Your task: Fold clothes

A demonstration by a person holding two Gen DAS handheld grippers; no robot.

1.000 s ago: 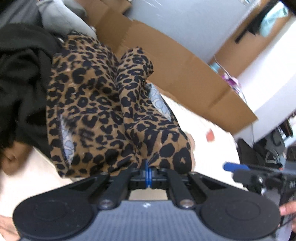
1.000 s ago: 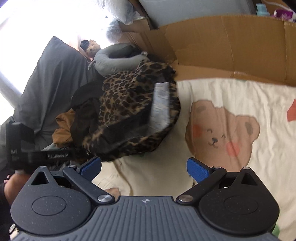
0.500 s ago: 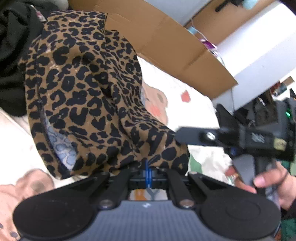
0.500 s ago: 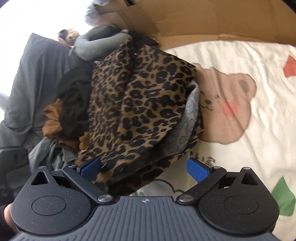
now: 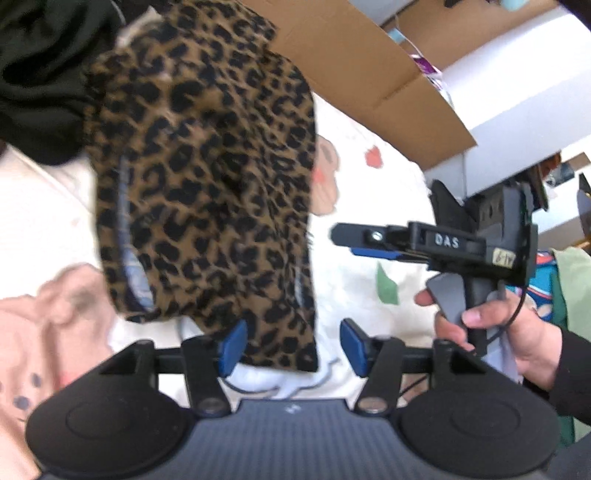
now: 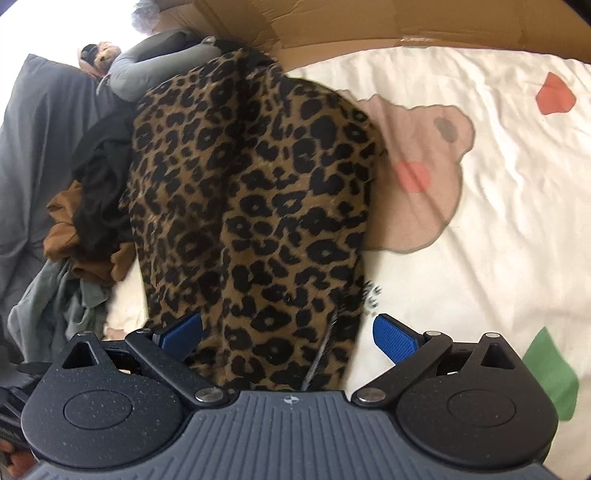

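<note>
A leopard-print garment (image 5: pixel 207 166) lies bunched lengthwise on the cream bear-print sheet (image 5: pixel 373 206). Its near hem falls between the blue pads of my left gripper (image 5: pixel 293 345), which is open and holds nothing. In the right wrist view the same leopard-print garment (image 6: pixel 251 184) runs from the cardboard down to my right gripper (image 6: pixel 288 334). That gripper is open, with the cloth's near end lying between its spread fingers. In the left wrist view the right gripper (image 5: pixel 354 242) hovers to the right of the garment, held by a hand (image 5: pixel 517 332).
A heap of black, brown and grey-green clothes (image 6: pixel 88 221) sits left of the garment, against a grey pillow (image 6: pixel 33 147). Cardboard panels (image 6: pixel 369 22) stand along the far side. The cream sheet (image 6: pixel 517 221) spreads open to the right.
My left gripper, shut on the leopard garment half a second ago, has opened and let it go. The garment has dropped onto the sheet. The right gripper moved in over its near end.
</note>
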